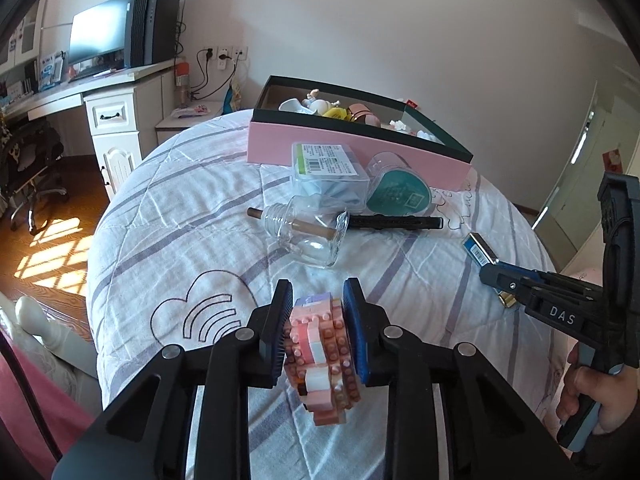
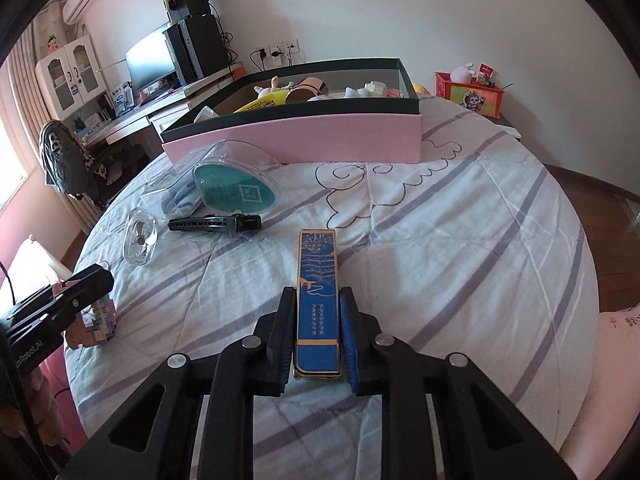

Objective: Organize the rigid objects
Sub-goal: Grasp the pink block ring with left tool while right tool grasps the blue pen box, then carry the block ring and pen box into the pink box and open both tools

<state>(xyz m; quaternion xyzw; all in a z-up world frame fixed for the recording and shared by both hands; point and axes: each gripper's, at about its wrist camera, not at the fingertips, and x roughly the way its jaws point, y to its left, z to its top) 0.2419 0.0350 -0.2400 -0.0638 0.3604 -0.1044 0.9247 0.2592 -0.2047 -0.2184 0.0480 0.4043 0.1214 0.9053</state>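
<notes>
My left gripper (image 1: 318, 292) is shut on a pink brick-built model (image 1: 320, 356), just above the striped quilt (image 1: 180, 240); the pads press its two sides. My right gripper (image 2: 318, 292) is shut on the near end of a long blue and gold box (image 2: 318, 272), which points away over the bed. In the left wrist view the right gripper (image 1: 496, 276) is at the right with the blue box (image 1: 478, 250) sticking out past its tips. The right wrist view has the left gripper (image 2: 92, 280) and the model (image 2: 96, 320) at the far left. A pink open box (image 1: 352, 148) with toys inside stands at the back.
Between me and the pink box (image 2: 320, 136) lie a clear glass bottle (image 1: 316, 236), a black hair clip (image 1: 396, 222), a labelled clear case (image 1: 328, 172) and a teal-based clear container (image 1: 400, 196). A desk with a monitor (image 1: 100, 36) stands to the left. A red box (image 2: 476, 96) sits beyond the bed.
</notes>
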